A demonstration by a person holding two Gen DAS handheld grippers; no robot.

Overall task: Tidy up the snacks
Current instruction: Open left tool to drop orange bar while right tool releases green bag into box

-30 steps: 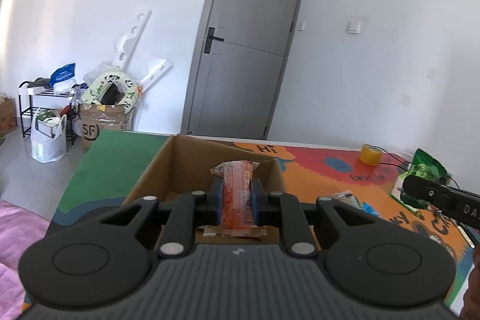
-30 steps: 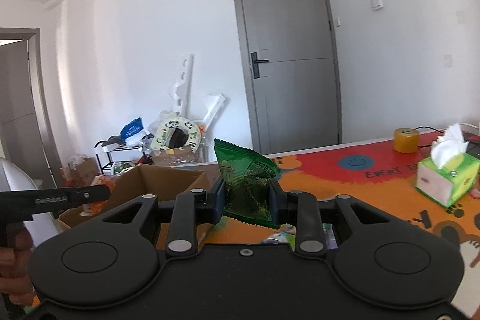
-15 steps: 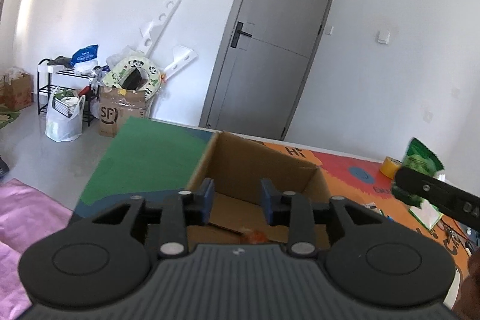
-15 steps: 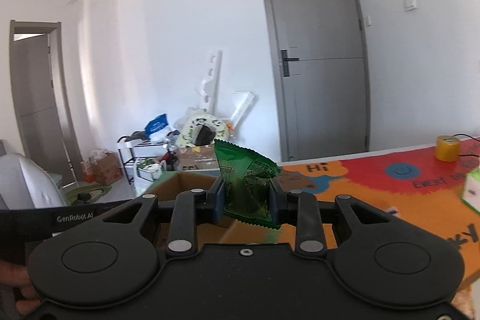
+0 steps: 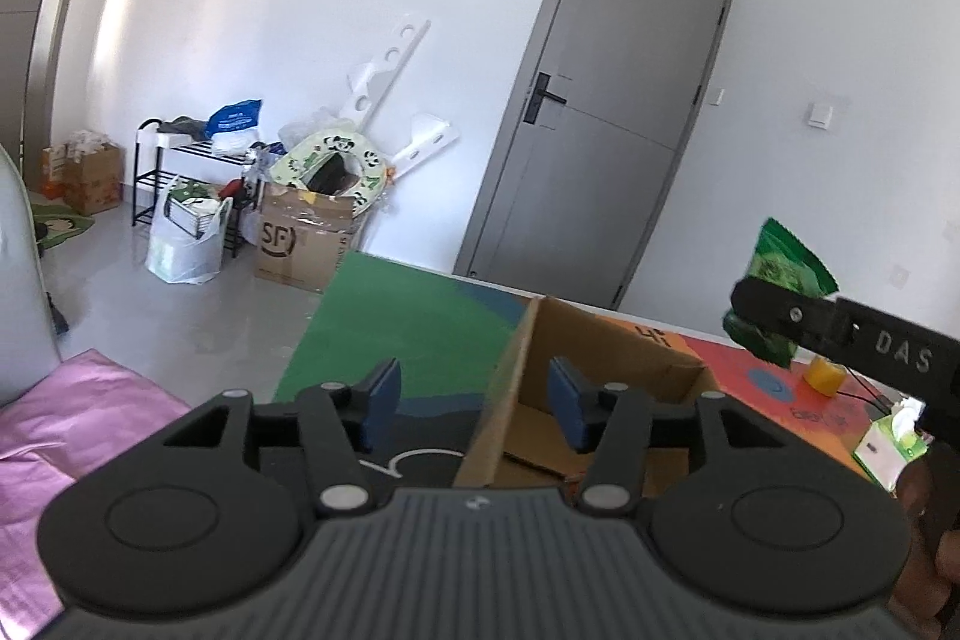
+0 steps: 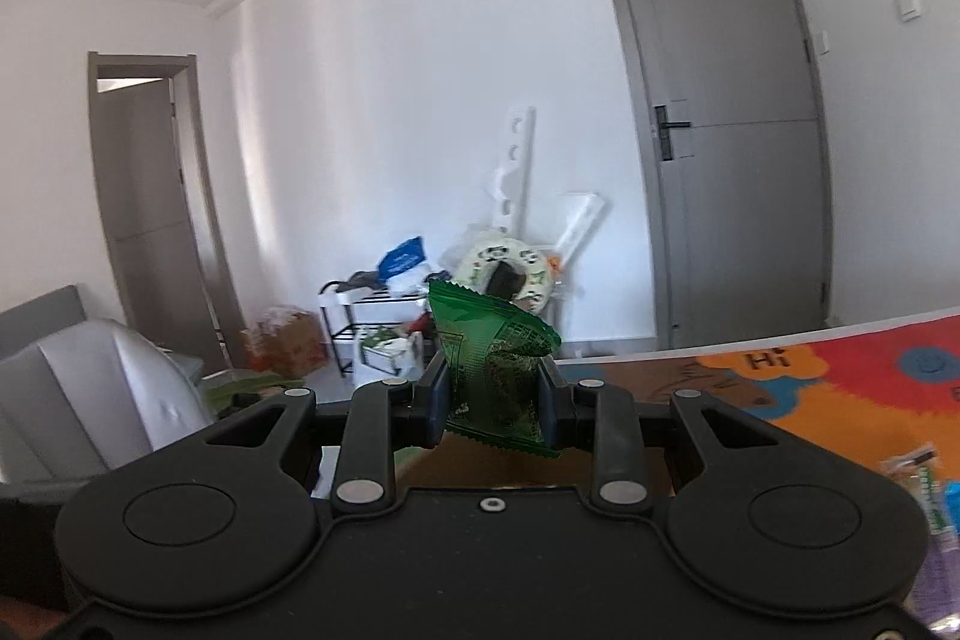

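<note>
Snack packet (image 6: 493,370), green, clamped upright in right gripper (image 6: 493,409), hanging above cardboard box (image 5: 606,370) at its 3 o'clock. Left gripper (image 5: 474,403) empty, jaws opening, straddling box's left wall.

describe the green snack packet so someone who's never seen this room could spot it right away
Start at the colourful play mat in front of the grey door, then find the open cardboard box sitting on it. Just beside the box, held up in the air, is the green snack packet, pinched in the right gripper. It is the only crinkled, glossy green wrapper with zigzag edges that is off the table.
</note>
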